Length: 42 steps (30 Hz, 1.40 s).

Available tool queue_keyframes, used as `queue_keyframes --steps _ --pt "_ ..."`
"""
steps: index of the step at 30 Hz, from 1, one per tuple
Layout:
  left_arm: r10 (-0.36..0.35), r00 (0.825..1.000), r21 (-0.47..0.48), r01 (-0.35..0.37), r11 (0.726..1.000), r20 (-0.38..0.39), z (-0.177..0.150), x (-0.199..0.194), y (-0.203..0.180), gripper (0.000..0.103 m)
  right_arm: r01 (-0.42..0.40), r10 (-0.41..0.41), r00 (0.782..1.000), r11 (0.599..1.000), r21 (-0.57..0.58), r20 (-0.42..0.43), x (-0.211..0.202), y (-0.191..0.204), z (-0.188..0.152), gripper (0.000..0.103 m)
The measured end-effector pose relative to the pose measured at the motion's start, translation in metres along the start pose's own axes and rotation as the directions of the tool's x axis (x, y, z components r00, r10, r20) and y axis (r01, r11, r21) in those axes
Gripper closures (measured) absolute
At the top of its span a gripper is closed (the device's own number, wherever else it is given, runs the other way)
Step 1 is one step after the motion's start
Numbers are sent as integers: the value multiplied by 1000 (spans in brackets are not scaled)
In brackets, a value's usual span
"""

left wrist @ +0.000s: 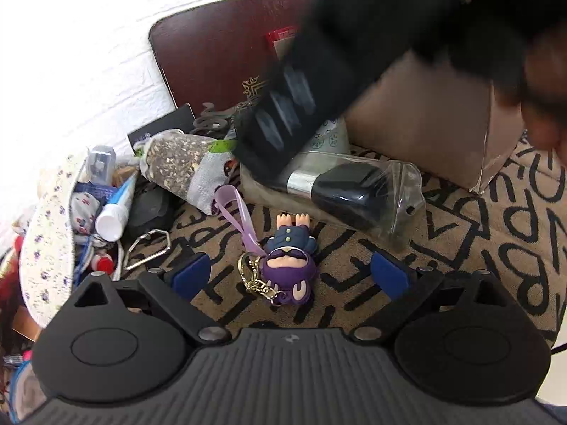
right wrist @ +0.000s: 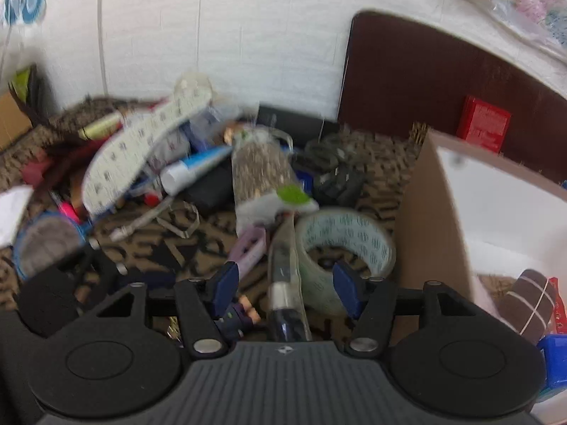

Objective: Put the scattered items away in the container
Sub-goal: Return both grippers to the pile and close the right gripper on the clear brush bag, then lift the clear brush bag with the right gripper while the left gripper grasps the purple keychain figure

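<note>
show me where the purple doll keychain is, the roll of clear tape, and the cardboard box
purple doll keychain (left wrist: 288,272): left wrist view, on the doll's purple hood.
roll of clear tape (right wrist: 368,239): right wrist view, on the printed outer band.
cardboard box (right wrist: 430,233): right wrist view, on its brown near wall.

- Upper right of the left wrist view: filled by a blurred black shape (left wrist: 354,53), too smeared to name, hiding much of the cardboard box (left wrist: 425,117) and the tape roll (left wrist: 329,138).
- Far right edge there: blurred hand (left wrist: 545,106), cut off.
- Right wrist view: smeared throughout; left-hand pile (right wrist: 106,163) hard to tell apart.
- Lower right there: box contents (right wrist: 531,304) cut by the edge.
</note>
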State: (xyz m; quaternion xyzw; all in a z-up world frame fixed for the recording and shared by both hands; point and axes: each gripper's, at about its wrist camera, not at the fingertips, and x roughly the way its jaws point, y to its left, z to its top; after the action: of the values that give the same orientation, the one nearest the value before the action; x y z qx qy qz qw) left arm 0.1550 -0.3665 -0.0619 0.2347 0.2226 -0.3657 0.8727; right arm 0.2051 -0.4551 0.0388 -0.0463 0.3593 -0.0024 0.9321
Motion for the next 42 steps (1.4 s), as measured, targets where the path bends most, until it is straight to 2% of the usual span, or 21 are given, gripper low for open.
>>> queue_keyframes --steps 1,4,5,7,8,10,11,12,15,17,19,22,24,25,26,27,30,34,40,42 --pt "-14 1000 -10 14 1000 -5 1 1 0 6 12 -12 1000 1000 -10 -13 4 1 -3 46" --pt "-62 998 -33 62 998 -10 6 4 -2 24 10 -10 998 1000 -11 -61 17 1 -12 46" --pt "-64 998 -37 64 997 -10 8 5 -5 34 8 -9 998 1000 -6 -70 20 1 -14 47" --pt "-23 1000 -52 22 998 -12 10 6 -6 59 9 -10 997 1000 -9 -74 22 -1 -16 47" --pt "-17 1000 -64 16 998 -12 10 7 -3 64 7 -9 997 1000 -20 -76 22 -1 -16 50" --pt "-44 999 -87 43 995 -4 7 4 -1 65 -13 11 997 1000 -22 -76 22 -2 -16 52" --pt "-44 999 -81 44 996 -4 7 2 -2 65 -30 29 997 999 -20 -76 23 -3 -16 59" --pt "-39 999 -74 39 996 -7 5 0 2 65 -59 58 996 998 -5 -73 23 -6 -17 60" --pt "-24 1000 -58 23 998 -13 1 -8 9 65 -124 125 989 992 16 -78 19 -7 -20 59" --pt "-3 1000 -39 2 999 -17 -1 -11 17 66 -173 172 980 985 1 -99 14 -2 -24 65" --pt "-5 1000 -43 4 999 -26 -6 -8 30 66 -213 210 971 977 -14 -115 9 5 -31 66" --pt "4 1000 -35 -4 999 -19 -16 -12 37 65 -193 192 978 981 2 -78 10 6 -37 67" --pt "3 1000 -36 -4 999 -16 -15 -11 38 65 -193 192 979 981 -7 -62 12 8 -37 54" --pt "11 1000 -31 -11 999 -18 -15 -12 37 65 -173 172 984 985 -17 -57 14 12 -37 29" --pt "26 1000 -15 -26 1000 -17 -16 -13 36 65 -111 110 992 994 -22 -55 15 13 -37 11" --pt "33 999 -4 -33 999 -10 -18 -14 36 65 -69 68 996 997 -18 -65 18 12 -37 6" --pt "26 1000 -8 -27 1000 -7 -19 -16 37 65 -108 110 991 994 27 -78 23 8 -38 1" --pt "22 1000 -39 -22 999 -10 -20 -16 44 64 -111 115 991 992 62 -68 25 8 -40 0" --pt "46 999 6 -46 999 -1 -21 -18 37 64 -142 143 987 989 31 -70 29 7 -42 0" --pt "51 999 16 -51 999 -1 -21 -18 36 64 -124 124 990 992 9 -69 28 6 -41 6"
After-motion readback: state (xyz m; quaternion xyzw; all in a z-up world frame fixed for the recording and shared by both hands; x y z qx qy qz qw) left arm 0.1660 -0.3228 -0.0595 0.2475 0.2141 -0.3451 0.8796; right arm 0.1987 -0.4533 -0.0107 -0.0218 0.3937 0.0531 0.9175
